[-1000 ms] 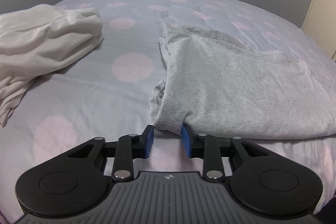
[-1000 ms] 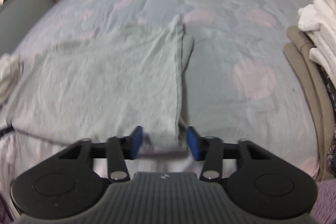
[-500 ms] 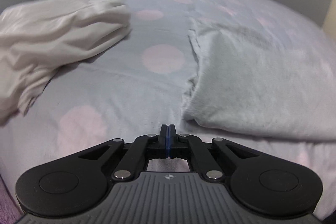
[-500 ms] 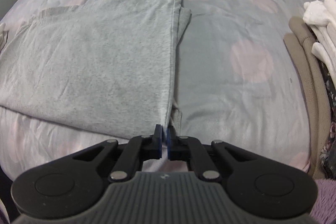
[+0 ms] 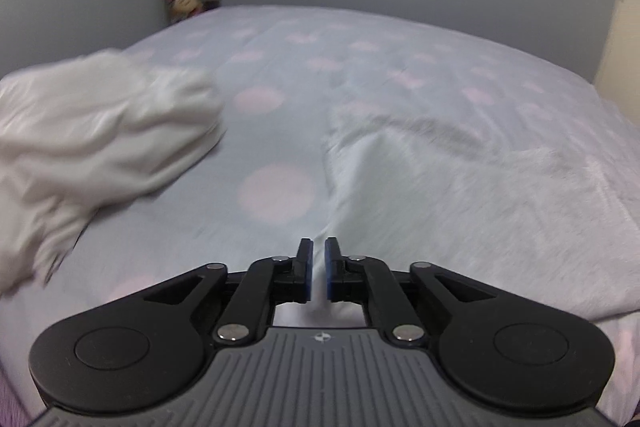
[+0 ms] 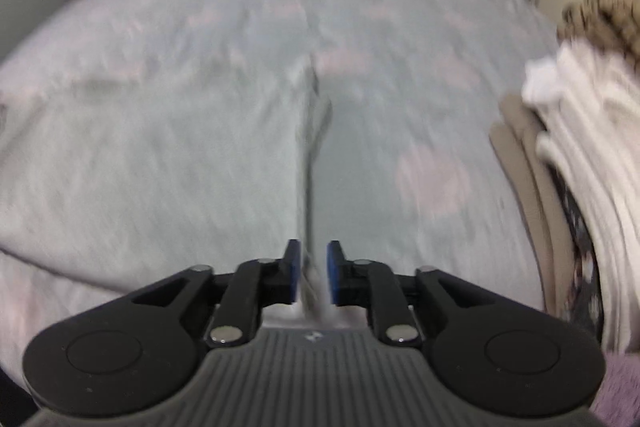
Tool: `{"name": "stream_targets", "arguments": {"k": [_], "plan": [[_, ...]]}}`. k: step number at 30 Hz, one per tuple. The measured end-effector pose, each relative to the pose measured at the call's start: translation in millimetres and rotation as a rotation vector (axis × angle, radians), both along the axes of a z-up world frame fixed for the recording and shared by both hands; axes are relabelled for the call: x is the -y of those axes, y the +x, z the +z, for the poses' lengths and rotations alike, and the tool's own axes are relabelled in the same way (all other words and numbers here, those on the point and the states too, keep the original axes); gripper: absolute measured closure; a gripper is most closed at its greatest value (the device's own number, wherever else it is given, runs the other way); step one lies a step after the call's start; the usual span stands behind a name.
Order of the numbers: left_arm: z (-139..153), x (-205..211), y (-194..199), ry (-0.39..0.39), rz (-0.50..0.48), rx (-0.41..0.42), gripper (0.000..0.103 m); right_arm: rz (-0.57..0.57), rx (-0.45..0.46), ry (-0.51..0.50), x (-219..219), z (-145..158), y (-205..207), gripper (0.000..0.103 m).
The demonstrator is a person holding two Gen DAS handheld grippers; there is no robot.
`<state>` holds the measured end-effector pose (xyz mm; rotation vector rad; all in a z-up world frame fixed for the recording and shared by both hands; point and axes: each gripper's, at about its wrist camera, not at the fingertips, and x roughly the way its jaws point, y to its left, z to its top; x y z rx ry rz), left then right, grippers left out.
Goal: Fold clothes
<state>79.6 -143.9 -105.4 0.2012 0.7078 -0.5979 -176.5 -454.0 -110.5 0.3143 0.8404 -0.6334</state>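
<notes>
1. Both views have tipped up toward the far wall since the earlier frames, which showed each gripper lower over the bed, and both now are blurred with motion
2. Jaws of the left gripper (image 5: 316, 267) have just been opening from fully clenched; they stand a narrow slit apart, with the near left corner of the grey garment (image 5: 460, 195) showing in the slit, and no pad can be seen to press on it
3. Jaws of the right gripper (image 6: 312, 273) have likewise just been opening; they stand released, and the garment's folded right edge (image 6: 308, 187) runs up at 12 o'clock from between them, with a clear gap on the right-hand pad's side
4. In the left view the garment lies flat on the spotted bed (image 5: 280, 39), spreading from 12 to 3 o'clock of the gripper; in the right view it spreads from 9 to 12 o'clock
5. A loose white heap of clothing (image 5: 88, 131) sits at 10 o'clock in the left view, well apart from the garment, and a stack of folded clothes (image 6: 580, 167) stands at 3 o'clock in the right view
6. Judged step: taking hold of the two near corners for another fold, grip not yet made
7. Next move likely calls for both jaws to close squarely on all layers at each corner, then lift evenly and carry the near edge toward 12 o'clock without dragging the lower layer
</notes>
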Motion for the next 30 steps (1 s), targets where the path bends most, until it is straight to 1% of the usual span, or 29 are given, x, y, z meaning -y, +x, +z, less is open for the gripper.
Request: {"name": "stream_targets", "arguments": {"k": [1, 2, 5, 7, 8, 10, 11, 12, 13, 14, 15, 17, 18, 20, 21, 23, 24, 26, 28, 30], "plan": [[2.0, 8.7, 0.9, -0.006, -0.02, 0.009, 0.091, 0.012, 0.022, -0.021, -1.6, 3.2, 2.2, 0.057], [4.0, 17.3, 1.8, -0.013, -0.04, 0.017, 0.089, 0.02, 0.038, -0.035, -1.9, 5.2, 5.8, 0.053], [7.4, 37.7, 7.1, -0.057, -0.083, 0.018, 0.088, 0.023, 0.09, -0.031, 3.5, 6.3, 19.8, 0.053], [3.7, 43.0, 12.5, -0.107, -0.103, -0.002, 0.088, 0.019, 0.115, -0.03, 7.6, 4.6, 29.8, 0.053], [1.7, 45.5, 15.3, -0.132, -0.113, -0.012, 0.088, 0.015, 0.121, -0.031, 8.3, 3.0, 35.0, 0.054], [-8.8, 46.8, 21.5, -0.166, -0.13, -0.036, 0.088, 0.019, 0.129, -0.029, 9.9, -1.0, 44.3, 0.061], [-15.1, 48.1, 26.0, -0.162, -0.134, -0.044, 0.088, 0.029, 0.135, -0.035, 10.7, -3.7, 49.2, 0.062], [-21.4, 49.9, 31.7, -0.153, -0.129, -0.062, 0.088, 0.044, 0.136, -0.047, 10.9, -6.4, 53.9, 0.068], [-27.7, 51.7, 37.4, -0.144, -0.122, -0.082, 0.089, 0.058, 0.139, -0.059, 11.1, -9.2, 58.5, 0.076], [-33.3, 53.4, 43.4, -0.133, -0.107, -0.1, 0.091, 0.071, 0.148, -0.067, 11.1, -11.9, 62.8, 0.08], [-38.2, 54.0, 48.8, -0.121, -0.084, -0.111, 0.091, 0.084, 0.156, -0.075, 11.0, -14.7, 66.9, 0.087], [-49.0, 53.2, 58.2, -0.102, -0.049, -0.139, 0.092, 0.104, 0.164, -0.07, 11.7, -22.1, 74.3, 0.088], [-53.8, 50.3, 62.1, -0.089, -0.034, -0.155, 0.096, 0.112, 0.156, -0.054, 13.7, -27.7, 77.7, 0.088], [-61.0, 43.8, 67.4, -0.079, -0.019, -0.167, 0.101, 0.11, 0.117, -0.017, 19.1, -40.5, 82.9, 0.088], [-61.0, 39.4, 68.4, -0.087, -0.018, -0.174, 0.103, 0.102, 0.093, 0.001, 22.2, -47.0, 84.3, 0.092], [-57.9, 36.1, 66.4, -0.059, -0.011, -0.157, 0.103, 0.065, 0.095, 0.027, 28.8, -49.8, 79.3, 0.099], [-55.6, 35.4, 63.2, -0.036, 0.002, -0.133, 0.103, 0.043, 0.093, 0.023, 30.6, -48.2, 76.3, 0.103], [-50.1, 35.3, 57.9, 0.032, 0.045, -0.063, 0.103, -0.008, 0.085, 0.003, 33.3, -45.5, 69.8, 0.103], [-44.1, 32.5, 56.9, 0.045, 0.066, -0.023, 0.1, -0.048, 0.106, -0.003, 36.7, -42.6, 63.5, 0.102], [-39.0, 32.0, 61.4, 0.016, 0.058, -0.028, 0.1, -0.07, 0.138, -0.006, 39.7, -39.6, 59.6, 0.1]]}}
